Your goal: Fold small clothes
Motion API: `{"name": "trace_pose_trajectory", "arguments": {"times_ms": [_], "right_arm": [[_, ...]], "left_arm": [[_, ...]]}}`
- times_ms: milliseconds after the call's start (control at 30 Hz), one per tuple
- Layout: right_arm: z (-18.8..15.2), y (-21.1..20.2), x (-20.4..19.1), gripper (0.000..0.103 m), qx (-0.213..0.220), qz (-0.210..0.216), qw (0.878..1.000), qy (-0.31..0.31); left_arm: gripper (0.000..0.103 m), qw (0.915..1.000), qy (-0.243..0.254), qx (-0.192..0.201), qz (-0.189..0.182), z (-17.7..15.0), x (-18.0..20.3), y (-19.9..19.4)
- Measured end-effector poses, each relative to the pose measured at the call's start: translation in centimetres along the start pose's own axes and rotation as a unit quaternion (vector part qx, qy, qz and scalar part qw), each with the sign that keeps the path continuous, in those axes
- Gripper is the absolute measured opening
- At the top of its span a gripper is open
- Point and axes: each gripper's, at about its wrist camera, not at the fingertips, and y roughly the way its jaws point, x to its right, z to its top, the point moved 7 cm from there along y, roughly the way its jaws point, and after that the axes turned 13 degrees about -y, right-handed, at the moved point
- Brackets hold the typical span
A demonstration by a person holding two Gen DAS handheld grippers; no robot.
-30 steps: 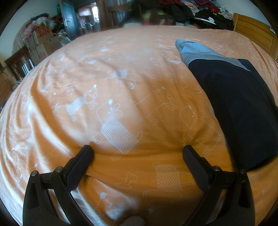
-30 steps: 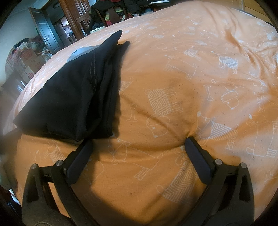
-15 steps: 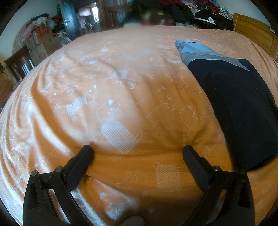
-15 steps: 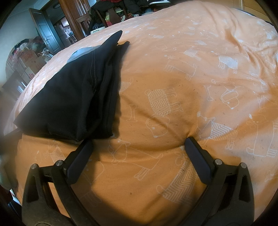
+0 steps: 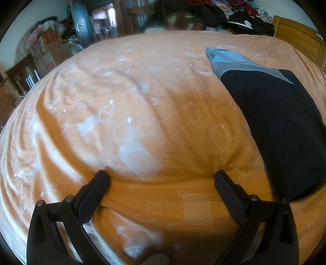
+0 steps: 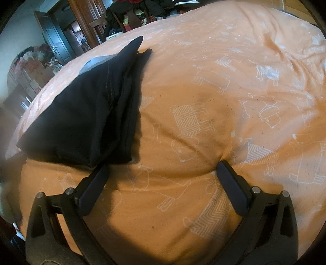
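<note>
A folded dark navy garment [image 5: 285, 132] with a light blue-grey end lies flat on the orange bedspread [image 5: 142, 91], to the right of my left gripper [image 5: 161, 177]. That gripper is open, fingers resting on bare bedspread with nothing between them. In the right wrist view the same garment [image 6: 87, 118] appears as a black folded stack at the left, its near corner just above the left finger. My right gripper [image 6: 163, 169] is open too, pressing into the bedspread [image 6: 224, 91] beside the garment, holding nothing.
A wooden headboard [image 5: 299, 38] stands at the far right. Piled clothes [image 5: 234, 14] sit beyond the bed's far edge. Cardboard boxes [image 5: 51, 49] and a wooden chair [image 5: 22, 73] stand on the left, near a dark door [image 6: 55, 38].
</note>
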Motion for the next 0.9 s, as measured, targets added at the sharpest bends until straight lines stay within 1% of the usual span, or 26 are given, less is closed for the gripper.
{"name": "trace_pose_trajectory", "arguments": {"times_ms": [800, 900], "right_arm": [[0.22, 0.24, 0.11, 0.103, -0.001, 0.002, 1.000, 0.000], [0.35, 0.31, -0.01, 0.103, -0.005, -0.010, 1.000, -0.005]], "left_arm": [[0.103, 1.0000, 0.001, 0.002, 0.003, 0.04, 0.08, 0.31], [0.103, 1.0000, 0.002, 0.000, 0.005, 0.06, 0.12, 0.42]]}}
